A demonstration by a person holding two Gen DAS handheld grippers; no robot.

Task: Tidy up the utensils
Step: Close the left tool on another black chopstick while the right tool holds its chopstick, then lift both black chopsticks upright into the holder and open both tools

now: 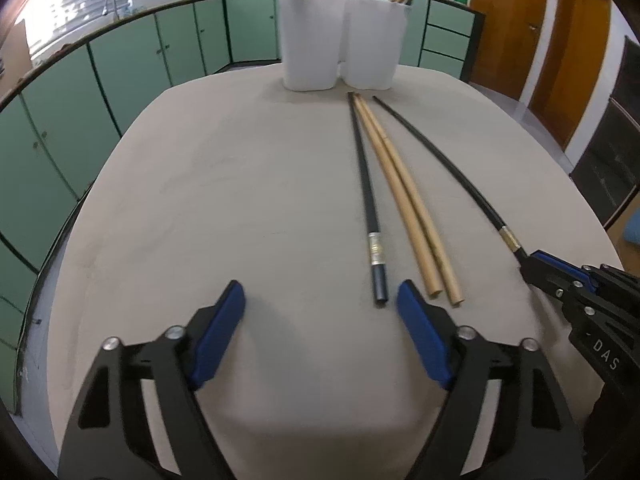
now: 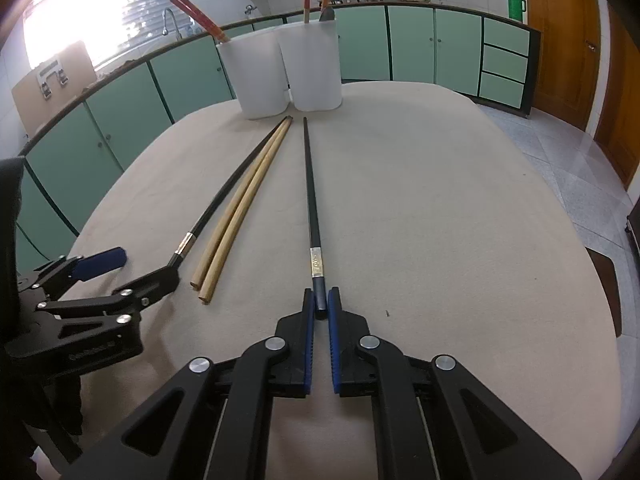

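Observation:
Two black chopsticks and a pair of tan wooden chopsticks [image 1: 404, 196] lie lengthwise on the beige table [image 1: 200, 200], tips toward two white holders [image 1: 344, 42] at the far edge. My right gripper [image 2: 321, 304] is shut on the thick end of the right black chopstick [image 2: 310, 192], which also shows in the left wrist view [image 1: 440, 160]. My left gripper [image 1: 320, 300] is open and empty, its right finger beside the end of the other black chopstick [image 1: 366, 188]. The holders [image 2: 288, 68] contain red chopsticks [image 2: 200, 16].
Green cabinets [image 1: 120, 64] with a counter, a sink tap and cookware run behind the table. Wooden doors [image 2: 560, 40] stand at the right. A green flask [image 2: 517, 2] stands on the counter. A tiled floor lies to the right of the table.

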